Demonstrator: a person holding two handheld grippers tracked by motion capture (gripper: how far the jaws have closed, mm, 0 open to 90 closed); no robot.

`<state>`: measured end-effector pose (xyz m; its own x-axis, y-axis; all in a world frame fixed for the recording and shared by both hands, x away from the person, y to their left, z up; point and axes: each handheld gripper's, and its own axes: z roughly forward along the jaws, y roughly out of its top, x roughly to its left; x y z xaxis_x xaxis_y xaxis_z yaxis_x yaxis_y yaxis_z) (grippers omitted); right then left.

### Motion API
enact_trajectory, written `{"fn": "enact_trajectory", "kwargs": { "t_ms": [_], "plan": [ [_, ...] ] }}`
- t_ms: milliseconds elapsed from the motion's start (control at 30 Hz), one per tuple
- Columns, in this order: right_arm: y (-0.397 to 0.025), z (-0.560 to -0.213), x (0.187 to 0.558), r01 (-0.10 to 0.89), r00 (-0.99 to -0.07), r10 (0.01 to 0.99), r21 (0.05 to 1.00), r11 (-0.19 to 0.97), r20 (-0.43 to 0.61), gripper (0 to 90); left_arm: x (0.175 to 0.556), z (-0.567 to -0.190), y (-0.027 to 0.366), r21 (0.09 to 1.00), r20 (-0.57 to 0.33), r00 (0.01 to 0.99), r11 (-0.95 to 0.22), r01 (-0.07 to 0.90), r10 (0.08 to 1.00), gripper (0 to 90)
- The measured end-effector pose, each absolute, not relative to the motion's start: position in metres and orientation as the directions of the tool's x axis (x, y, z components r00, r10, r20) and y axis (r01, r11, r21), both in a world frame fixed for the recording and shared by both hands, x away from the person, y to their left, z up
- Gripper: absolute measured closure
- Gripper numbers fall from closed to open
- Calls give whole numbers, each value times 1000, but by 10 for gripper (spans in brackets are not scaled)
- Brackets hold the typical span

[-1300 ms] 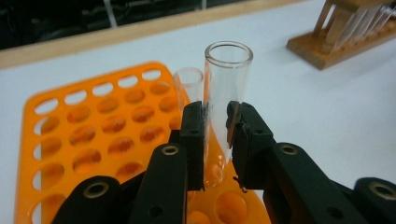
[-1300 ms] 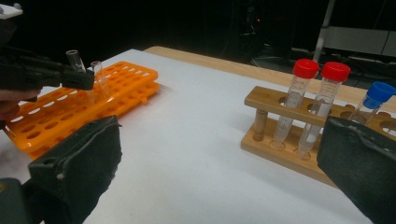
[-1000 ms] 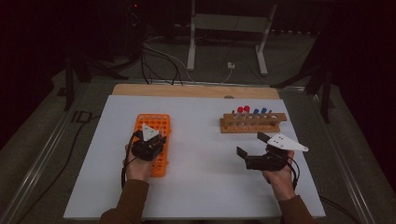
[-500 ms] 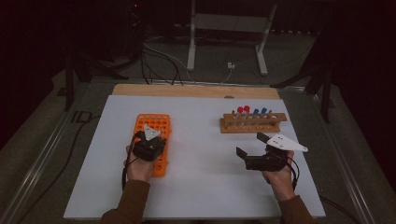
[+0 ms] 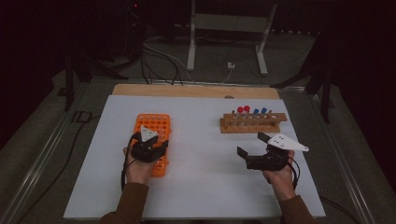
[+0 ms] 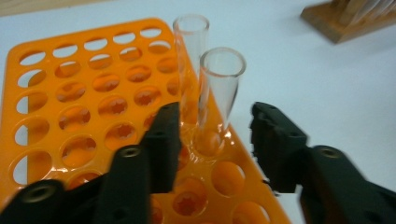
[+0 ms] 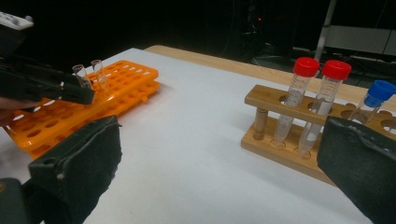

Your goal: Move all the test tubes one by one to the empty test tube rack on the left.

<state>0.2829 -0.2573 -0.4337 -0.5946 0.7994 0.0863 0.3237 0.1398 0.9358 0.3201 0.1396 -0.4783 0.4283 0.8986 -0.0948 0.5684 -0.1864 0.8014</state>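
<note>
Past my right tool (image 7: 215,168), the wooden rack (image 7: 299,140) runs off the picture's edge; my tool's jaw hides the blue-capped tube's (image 7: 373,100) lower half.

Room dark, unlit bkgd. White table top (image 5: 201,186) w/ wooden strip (image 5: 196,91) at far edge. Grey floor (image 5: 42,135). Metal stand (image 5: 229,28) behind table; black cables (image 5: 159,63) lay on floor nearby.

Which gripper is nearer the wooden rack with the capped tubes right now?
The right gripper is nearer: it sits open just in front of the wooden rack, not touching it. The left gripper is across the table, over the orange rack, open around a clear tube.
</note>
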Motion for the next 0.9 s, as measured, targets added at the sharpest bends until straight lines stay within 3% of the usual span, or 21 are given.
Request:
{"fn": "enact_trajectory", "kwargs": {
  "t_ms": [200, 367, 900],
  "plan": [
    [-258, -433, 283, 322, -595, 799, 936, 140, 85, 1, 311, -468, 147, 841, -166, 438, -105, 530, 883, 196],
    [-260, -432, 284, 322, -589, 803, 937, 133, 88, 1, 305, -463, 152, 858, -215, 464, -61, 510, 860, 34],
    [-277, -413, 298, 302, -548, 835, 943, 138, 53, 1, 293, -456, 162, 902, -176, 469, -49, 429, 865, 5]
  ]
}}
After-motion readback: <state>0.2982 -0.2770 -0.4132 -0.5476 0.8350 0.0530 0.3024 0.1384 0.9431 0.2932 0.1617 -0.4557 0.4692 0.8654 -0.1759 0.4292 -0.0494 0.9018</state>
